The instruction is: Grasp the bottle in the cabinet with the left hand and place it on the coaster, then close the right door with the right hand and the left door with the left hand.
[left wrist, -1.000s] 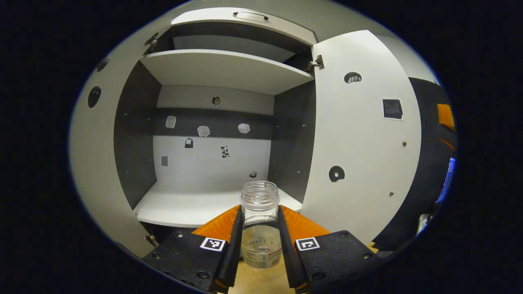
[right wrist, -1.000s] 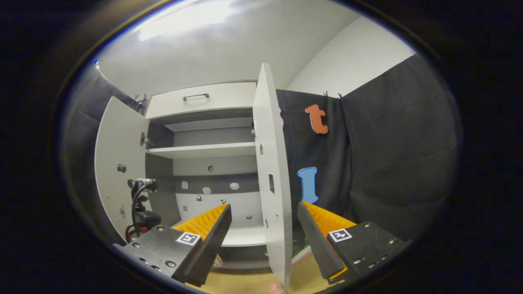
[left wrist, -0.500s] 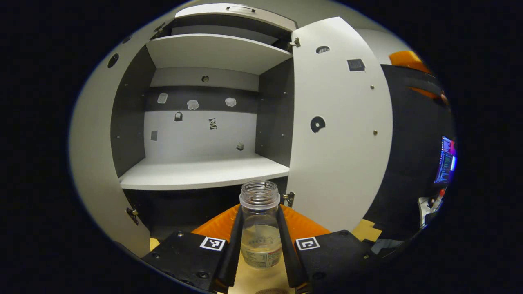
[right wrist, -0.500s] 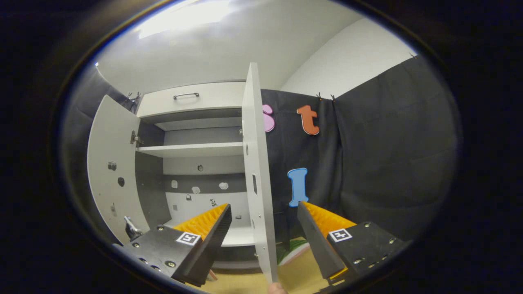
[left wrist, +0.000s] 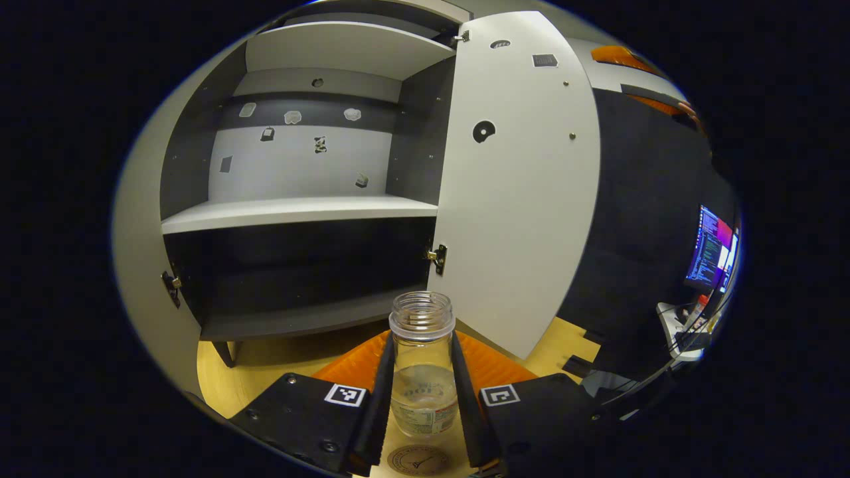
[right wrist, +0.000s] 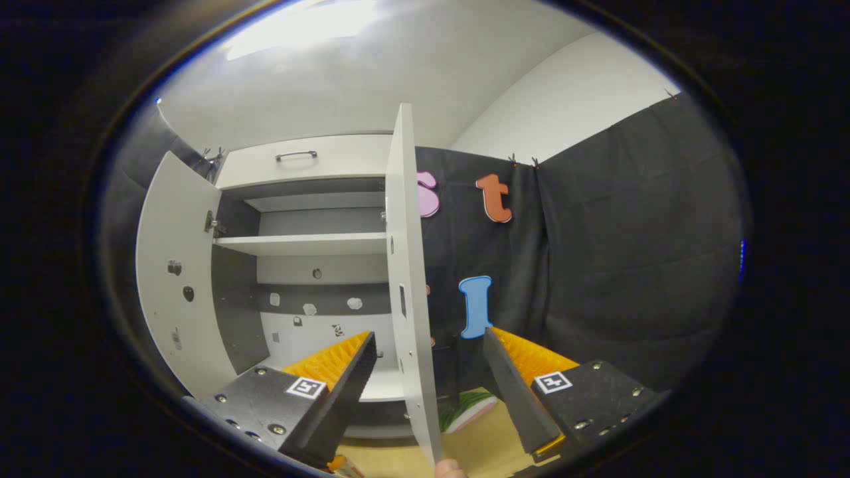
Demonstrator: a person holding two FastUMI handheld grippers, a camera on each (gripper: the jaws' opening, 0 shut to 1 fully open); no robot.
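Observation:
A clear capless bottle stands upright between the fingers of my left gripper, which is shut on it, out in front of the open cabinet. A round coaster lies on the wooden table just below the bottle. The right door stands open to my right. In the right gripper view, my right gripper is open, and the edge of the right door stands between its fingers, farther off. The left door is swung wide open.
The cabinet has a white shelf, an upper shelf and a handled drawer front on top. A lit monitor stands at the far right. A green-and-white object lies on the table past the right door.
My left gripper has carried the bottle down and away from the cabinet shelf, and the coaster has come into view beneath it. My right gripper has drifted slightly, the door edge sliding leftward.

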